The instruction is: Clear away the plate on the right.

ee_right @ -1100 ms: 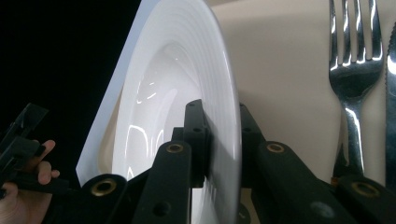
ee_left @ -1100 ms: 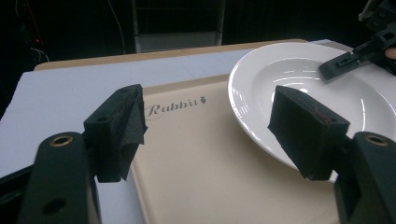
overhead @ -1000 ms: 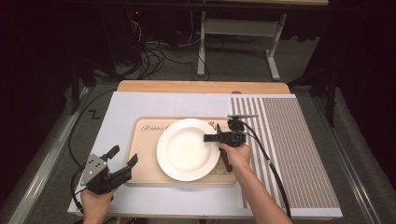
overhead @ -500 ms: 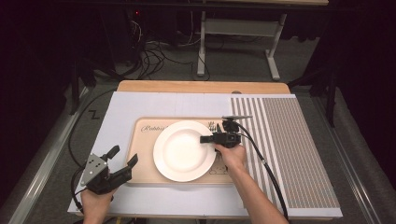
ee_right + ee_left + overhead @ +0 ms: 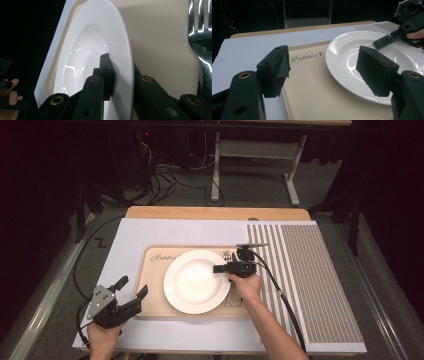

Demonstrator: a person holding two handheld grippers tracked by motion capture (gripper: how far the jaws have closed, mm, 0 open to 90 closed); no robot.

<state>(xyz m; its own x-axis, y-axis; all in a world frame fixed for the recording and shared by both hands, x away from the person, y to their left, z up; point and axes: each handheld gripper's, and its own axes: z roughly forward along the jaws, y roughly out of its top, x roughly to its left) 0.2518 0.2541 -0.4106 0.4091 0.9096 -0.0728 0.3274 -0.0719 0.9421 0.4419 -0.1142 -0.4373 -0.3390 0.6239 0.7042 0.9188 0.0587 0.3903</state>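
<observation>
Plate: white round plate (image 5: 196,281) lies flat, face up, on the beige placemat (image 5: 150,292) near the middle of the bench (image 5: 150,227); being round it has no long axis and no heading; its right rim sits in the right tool.
Right tool (image 5: 220,268): clamped on the plate's right rim; one jaw over the rim, one under it; jaws lie level and aim leftward across the plate.
Right hand: forearm comes up from the bottom edge, slanting toward the plate; hand (image 5: 246,286) grips the tool body just right of the plate; cable trails back over the striped mat (image 5: 310,285).
Left tool (image 5: 131,292): jaws wide apart, nothing between the pads; hovers at the near left corner of the placemat, apart from the plate, aimed toward it.
Left hand: low at the near left edge of the bench, wrapped around the tool's rear.
High view: gives the whole layout, both forearms, the striped mat.
Left gripper view: "Rabbit" lettering (image 5: 305,58) on the placemat beside the plate's rim; right tool reaching in over the far rim.
Right gripper view: rim seen edge-on, pinched between the pads; a metal fork (image 5: 201,32) lies on the placemat beyond the plate.
</observation>
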